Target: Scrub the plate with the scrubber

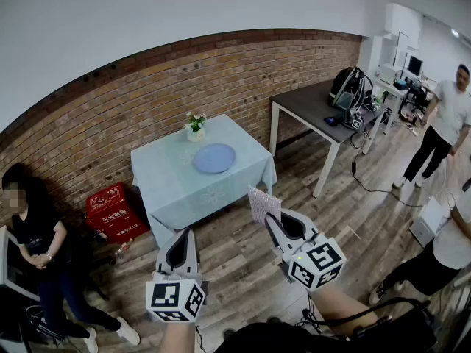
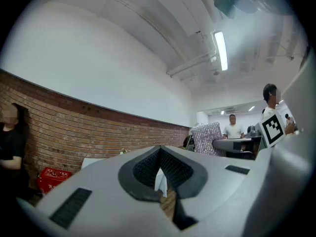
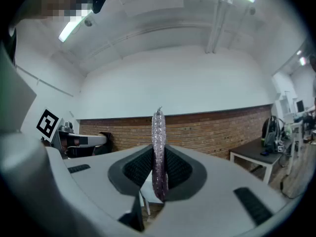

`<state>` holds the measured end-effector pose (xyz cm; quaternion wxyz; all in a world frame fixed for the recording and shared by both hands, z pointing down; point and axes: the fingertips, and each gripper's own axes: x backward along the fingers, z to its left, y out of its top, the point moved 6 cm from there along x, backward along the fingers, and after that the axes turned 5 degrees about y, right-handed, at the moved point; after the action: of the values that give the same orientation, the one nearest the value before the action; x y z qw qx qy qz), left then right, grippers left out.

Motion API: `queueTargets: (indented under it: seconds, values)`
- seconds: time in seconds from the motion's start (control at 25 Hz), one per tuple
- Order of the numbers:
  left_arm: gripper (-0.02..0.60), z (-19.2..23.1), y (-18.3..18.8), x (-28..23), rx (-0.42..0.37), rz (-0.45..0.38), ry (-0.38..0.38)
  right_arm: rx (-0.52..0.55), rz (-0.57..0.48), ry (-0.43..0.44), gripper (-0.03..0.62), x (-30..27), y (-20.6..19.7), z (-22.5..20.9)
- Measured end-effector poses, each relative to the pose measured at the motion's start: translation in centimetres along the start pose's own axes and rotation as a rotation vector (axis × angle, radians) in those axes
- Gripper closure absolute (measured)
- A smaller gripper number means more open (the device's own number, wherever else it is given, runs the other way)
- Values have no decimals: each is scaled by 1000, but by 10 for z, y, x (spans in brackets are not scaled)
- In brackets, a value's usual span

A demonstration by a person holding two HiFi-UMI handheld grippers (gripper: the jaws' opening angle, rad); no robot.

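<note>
A blue plate (image 1: 214,157) lies on a small table with a pale blue cloth (image 1: 176,186), well ahead of both grippers. My right gripper (image 1: 269,219) is shut on a thin, glittery silver scrubber (image 1: 263,203), which stands upright edge-on between the jaws in the right gripper view (image 3: 158,154). My left gripper (image 1: 181,235) is shut with nothing in it; its jaws (image 2: 159,174) meet. Both grippers hover over the wooden floor, short of the table's near edge. The scrubber (image 2: 207,138) also shows to the right in the left gripper view.
A small flower pot (image 1: 195,126) stands at the table's far edge by the brick wall (image 1: 110,116). A red crate (image 1: 112,210) sits on the floor at the left beside a seated person (image 1: 37,248). A dark desk (image 1: 324,109) with a backpack is at right, where more people stand.
</note>
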<state>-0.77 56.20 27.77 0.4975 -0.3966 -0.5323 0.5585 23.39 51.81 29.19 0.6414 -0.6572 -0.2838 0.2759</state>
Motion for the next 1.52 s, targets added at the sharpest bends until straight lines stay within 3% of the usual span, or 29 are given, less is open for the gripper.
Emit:
queueTargets:
  seconds: [0.84,1.16,1.52]
  values:
    - [572,24,2,3,32,8,-34,-9,-14,-29,522,-14,8,20]
    - [572,46,-14,8,68,11,-78,-16,3,-53,522,-17,-11,40]
    - [572,58,-26,-24,57,15,-49,-34,1,-34,522,-52,-19,7]
